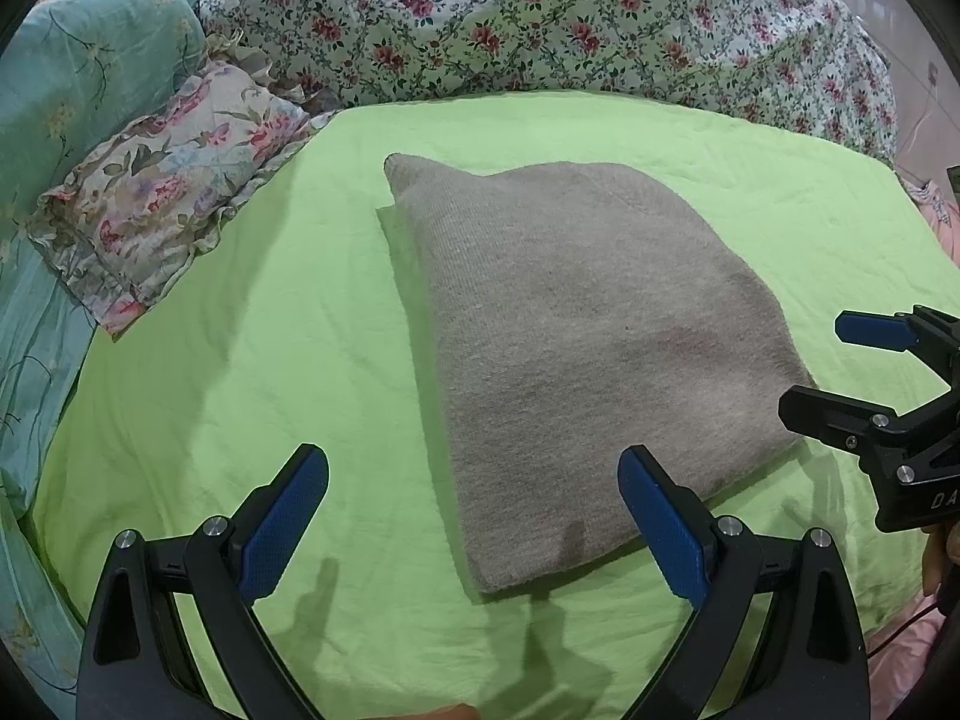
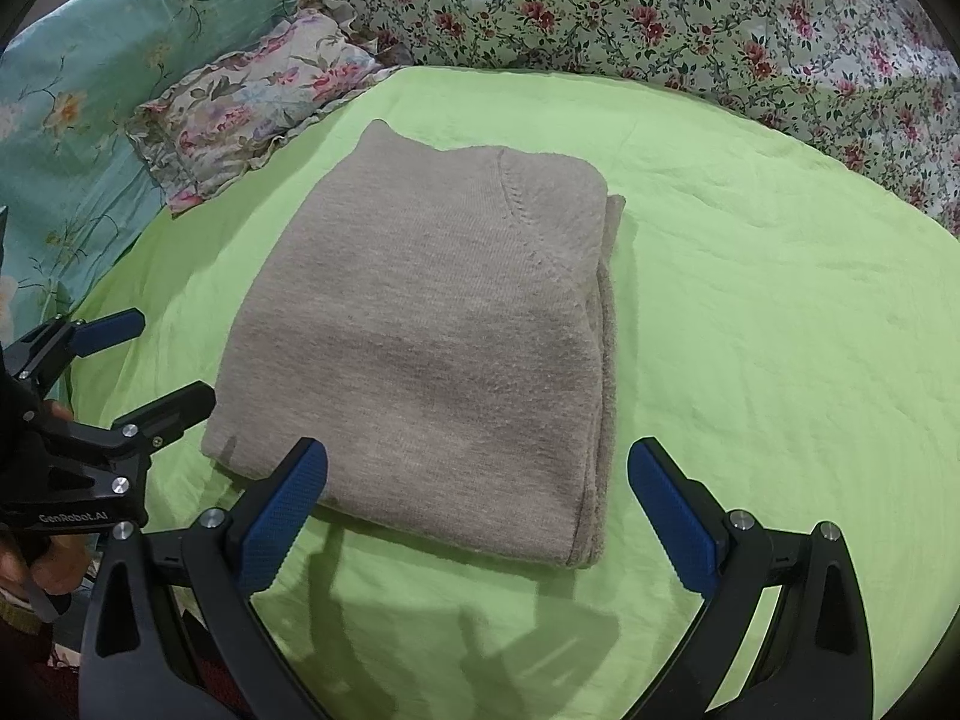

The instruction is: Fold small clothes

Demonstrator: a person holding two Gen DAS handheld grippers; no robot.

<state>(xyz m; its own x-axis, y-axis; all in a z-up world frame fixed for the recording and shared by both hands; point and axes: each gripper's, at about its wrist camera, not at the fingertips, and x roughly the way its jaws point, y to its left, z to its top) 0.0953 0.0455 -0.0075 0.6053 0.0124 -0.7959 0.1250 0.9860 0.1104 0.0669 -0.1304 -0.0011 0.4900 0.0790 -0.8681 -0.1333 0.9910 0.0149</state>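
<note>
A grey-brown knit garment (image 1: 576, 324) lies folded into a compact rectangle on the green sheet (image 1: 240, 360). It also shows in the right wrist view (image 2: 432, 336), with layered edges along its right side. My left gripper (image 1: 474, 516) is open and empty, hovering over the garment's near left corner. My right gripper (image 2: 477, 516) is open and empty over the garment's near edge. The right gripper shows at the right edge of the left wrist view (image 1: 840, 366). The left gripper shows at the left of the right wrist view (image 2: 156, 360).
A floral frilled pillow (image 1: 162, 192) and a teal pillow (image 1: 72, 72) lie at the back left. A floral quilt (image 1: 540, 18) is bunched along the back. The green sheet (image 2: 750, 330) spreads out right of the garment.
</note>
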